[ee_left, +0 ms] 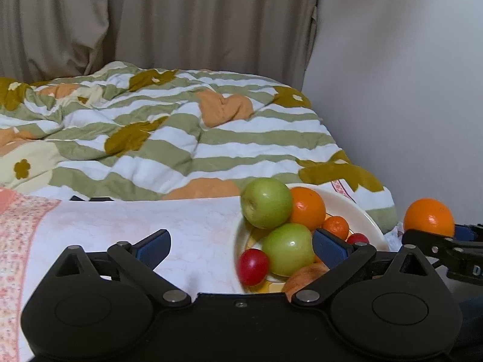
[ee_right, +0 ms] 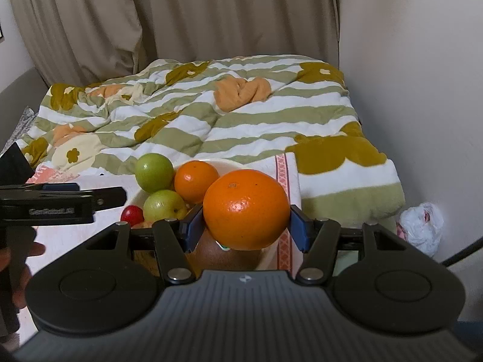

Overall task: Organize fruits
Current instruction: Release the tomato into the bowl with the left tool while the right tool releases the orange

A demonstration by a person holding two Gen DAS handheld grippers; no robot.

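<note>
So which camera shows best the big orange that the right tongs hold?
The right wrist view: the big orange fills the centre, clamped between both blue pads of the right tongs. The left wrist view shows it only small at the right edge, its lower part hidden.

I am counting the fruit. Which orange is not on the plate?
The large orange held in the right gripper; the other oranges lie on the plate.

Two green apples [ee_left: 265, 202], three oranges [ee_right: 246, 209]
</note>
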